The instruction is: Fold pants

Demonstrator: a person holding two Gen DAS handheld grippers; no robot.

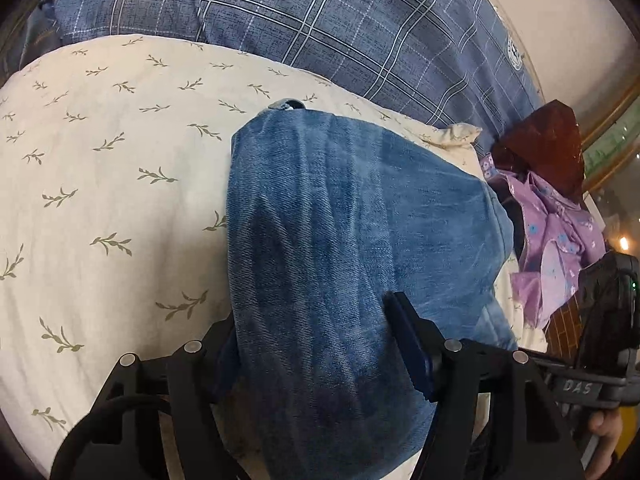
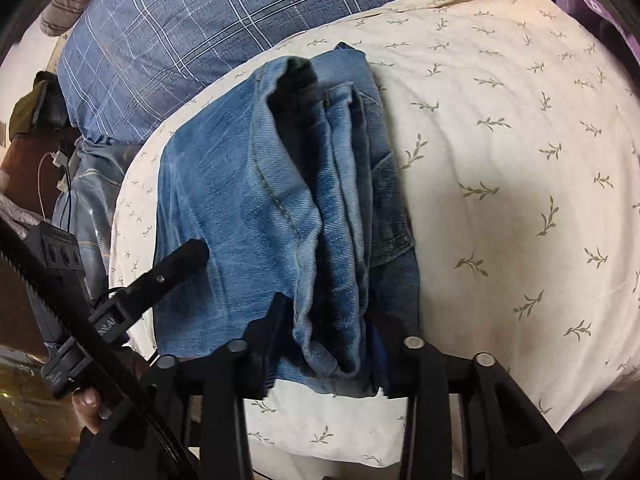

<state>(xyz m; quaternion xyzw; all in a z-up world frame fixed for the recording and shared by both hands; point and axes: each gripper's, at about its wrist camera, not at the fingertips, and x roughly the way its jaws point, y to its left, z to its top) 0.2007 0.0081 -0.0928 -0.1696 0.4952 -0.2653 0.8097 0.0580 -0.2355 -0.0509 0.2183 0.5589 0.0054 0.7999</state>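
Note:
The blue denim pants [image 1: 344, 224] lie folded on a cream leaf-print quilt [image 1: 100, 184]. My left gripper [image 1: 312, 344] straddles the near end of the denim; its jaws stand wide, one finger [image 1: 408, 344] resting on the cloth, the other hidden under the fold. In the right wrist view the pants [image 2: 272, 200] show bunched layers and a seam. My right gripper [image 2: 328, 332] has its fingers close around the near bunched edge. The left gripper's finger [image 2: 180, 264] shows at the pants' left side.
A blue plaid pillow or cover [image 1: 304, 16] lies behind the quilt. A purple floral garment [image 1: 560, 232] and a dark red object [image 1: 548, 140] sit at the right. Cables and dark items [image 2: 52, 152] are at the bed's left side in the right wrist view.

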